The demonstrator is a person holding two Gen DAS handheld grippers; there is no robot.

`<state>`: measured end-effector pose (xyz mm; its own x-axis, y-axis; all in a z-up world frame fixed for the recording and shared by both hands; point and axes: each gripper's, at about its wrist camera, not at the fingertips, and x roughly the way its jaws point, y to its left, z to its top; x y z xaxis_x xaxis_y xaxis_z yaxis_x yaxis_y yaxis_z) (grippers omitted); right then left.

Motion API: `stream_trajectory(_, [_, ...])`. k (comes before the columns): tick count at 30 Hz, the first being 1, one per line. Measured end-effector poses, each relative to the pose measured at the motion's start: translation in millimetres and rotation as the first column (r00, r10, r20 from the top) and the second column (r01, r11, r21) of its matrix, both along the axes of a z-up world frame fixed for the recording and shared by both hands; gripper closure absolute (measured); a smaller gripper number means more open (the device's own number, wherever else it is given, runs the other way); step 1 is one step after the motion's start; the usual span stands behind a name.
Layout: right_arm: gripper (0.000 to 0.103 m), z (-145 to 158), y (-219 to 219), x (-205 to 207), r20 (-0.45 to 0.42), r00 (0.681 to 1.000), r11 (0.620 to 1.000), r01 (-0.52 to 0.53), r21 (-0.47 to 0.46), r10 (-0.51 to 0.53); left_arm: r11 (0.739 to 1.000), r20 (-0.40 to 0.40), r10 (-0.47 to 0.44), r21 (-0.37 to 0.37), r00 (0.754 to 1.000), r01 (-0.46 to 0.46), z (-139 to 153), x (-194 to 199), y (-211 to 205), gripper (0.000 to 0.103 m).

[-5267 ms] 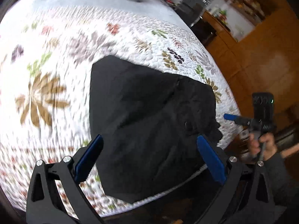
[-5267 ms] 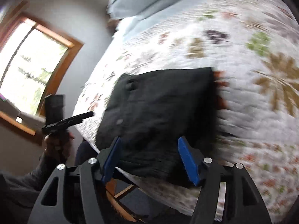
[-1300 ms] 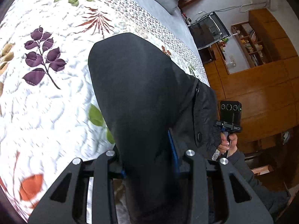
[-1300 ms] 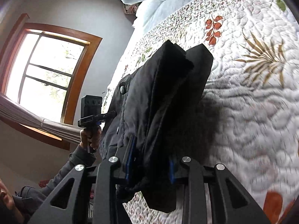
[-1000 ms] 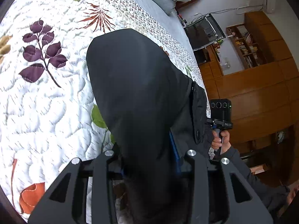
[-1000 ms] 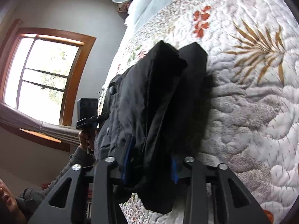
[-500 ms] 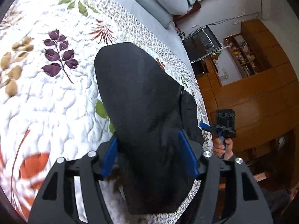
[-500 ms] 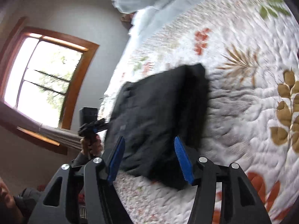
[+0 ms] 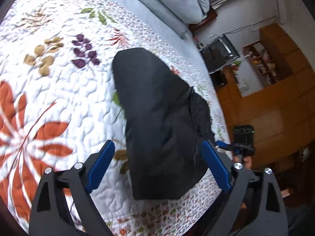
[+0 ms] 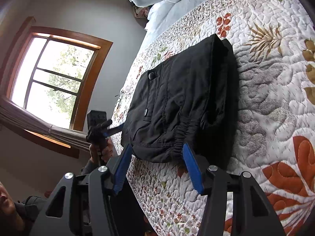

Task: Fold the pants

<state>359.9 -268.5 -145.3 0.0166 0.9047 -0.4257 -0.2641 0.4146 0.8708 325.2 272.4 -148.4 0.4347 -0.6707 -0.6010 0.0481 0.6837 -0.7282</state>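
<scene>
My left claw (image 9: 157, 165) is wide open, and its two blue fingers (image 9: 100, 165) hold nothing. The pants (image 9: 159, 122) sit in the gap between those fingers, but I cannot tell if the fingers touch the cloth. My right claw (image 10: 157, 167) is open too, with nothing in it. Its blue fingers (image 10: 192, 169) hang just in front of the near edge of the pants (image 10: 183, 102).

The pants are black and folded into a thick bundle. They lie flat on the bed (image 9: 59, 98), close to the bed's side edge. From my right claw I can see the stretchy waist at the near end of the pants, and two round buttons (image 10: 151, 75) on top of them. One more layer of black cloth peeks out along the far side of the bundle.

The bed has a white quilt with leaves on it in orange, purple, brown and green. Pale blue pillows (image 9: 173, 2) lie at the head of the bed, well past the pants.

From my left claw, my other claw (image 9: 243, 137) shows just past the bed edge beside the pants, with brown wooden cupboards (image 9: 275, 102) behind it. From my right claw, my other claw (image 10: 98, 125) shows off the bed edge too, and a window (image 10: 53, 78) with a wooden frame is behind it.
</scene>
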Motion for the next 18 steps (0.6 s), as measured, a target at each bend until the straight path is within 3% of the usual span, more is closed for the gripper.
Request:
stream_trajectory(4, [0.033, 19.0, -13.7, -23.7, 0.031, 0.998, 0.998, 0.056, -0.020, -0.055, 0.989, 0.020, 0.016, 0.145, 1.000, -0.018, 15.1, -31.0, -17.1, 0.011])
stream_trajectory(9, [0.019, 51.6, -25.8, -71.4, 0.135, 0.977, 0.965, 0.188, -0.182, -0.165, 0.955, 0.094, -0.002, 0.295, 0.996, -0.026, 52.4, -78.3, -48.1, 0.003])
stream_trajectory(14, [0.005, 89.8, -17.4, -141.8, 0.318, 0.924, 0.869, 0.329, -0.369, -0.215, 0.901, 0.223, 0.001, 0.423, 0.975, -0.098, 100.7, -138.6, -84.8, 0.003])
stream_trajectory(18, [0.004, 110.1, -10.3, -190.0, 0.410, 0.877, 0.789, 0.431, -0.439, -0.251, 0.847, 0.269, 0.046, 0.501, 0.962, -0.180, 129.8, -177.9, -105.3, 0.003])
